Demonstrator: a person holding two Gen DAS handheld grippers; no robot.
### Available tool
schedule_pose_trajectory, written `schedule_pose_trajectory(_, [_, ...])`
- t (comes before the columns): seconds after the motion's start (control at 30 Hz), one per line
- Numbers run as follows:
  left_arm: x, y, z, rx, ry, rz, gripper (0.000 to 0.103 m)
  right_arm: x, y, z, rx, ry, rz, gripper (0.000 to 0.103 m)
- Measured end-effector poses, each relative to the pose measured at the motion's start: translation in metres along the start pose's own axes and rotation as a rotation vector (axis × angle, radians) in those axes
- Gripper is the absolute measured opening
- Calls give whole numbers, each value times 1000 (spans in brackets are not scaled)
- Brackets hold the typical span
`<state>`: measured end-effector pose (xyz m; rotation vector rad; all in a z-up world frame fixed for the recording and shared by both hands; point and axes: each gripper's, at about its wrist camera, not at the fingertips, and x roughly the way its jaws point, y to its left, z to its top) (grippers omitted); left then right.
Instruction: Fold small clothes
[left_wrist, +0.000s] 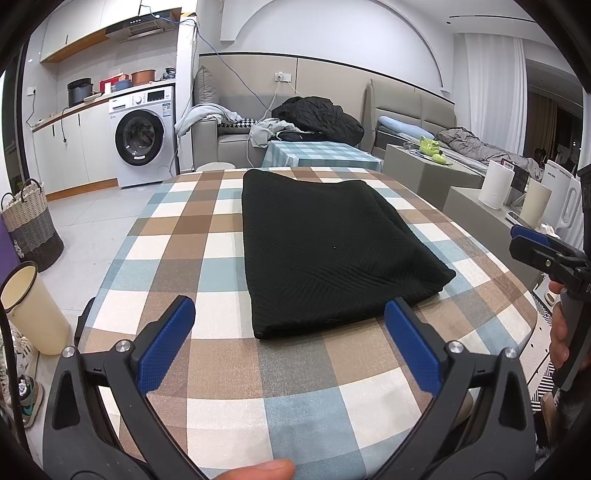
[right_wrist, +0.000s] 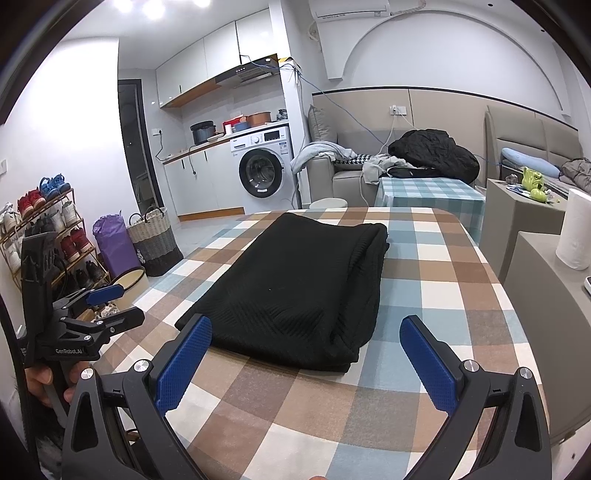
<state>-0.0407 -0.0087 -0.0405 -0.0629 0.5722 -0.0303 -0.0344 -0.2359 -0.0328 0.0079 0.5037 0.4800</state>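
A black knit garment (left_wrist: 325, 247) lies folded into a long flat rectangle on the checked tablecloth (left_wrist: 221, 369). My left gripper (left_wrist: 290, 312) is open, its blue pads just short of the garment's near edge, nothing between them. In the right wrist view the same garment (right_wrist: 295, 284) stretches away from me, and my right gripper (right_wrist: 306, 328) is open above its near end, empty. The right gripper (left_wrist: 532, 240) also shows at the right edge of the left wrist view. The left gripper (right_wrist: 107, 302) appears at the left of the right wrist view, held by a hand.
A low table with a teal checked cloth (left_wrist: 321, 153) and a sofa piled with dark clothes (left_wrist: 317, 118) stand beyond the table. Grey cabinets (right_wrist: 532, 266) with a paper roll (right_wrist: 576, 229) flank the right. Woven basket (right_wrist: 155, 236), shoe rack (right_wrist: 44, 229) and washing machine (right_wrist: 262, 170) lie left.
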Motion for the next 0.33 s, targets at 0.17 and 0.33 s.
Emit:
schedule_pose_trajectory(0.17, [0, -1, -2, 1, 0, -4, 102, 0, 1, 0, -2, 3, 0, 103])
schedule_pose_trajectory(0.33, [1, -2, -3, 1, 0, -6, 102, 0, 1, 0, -1, 3, -1, 103])
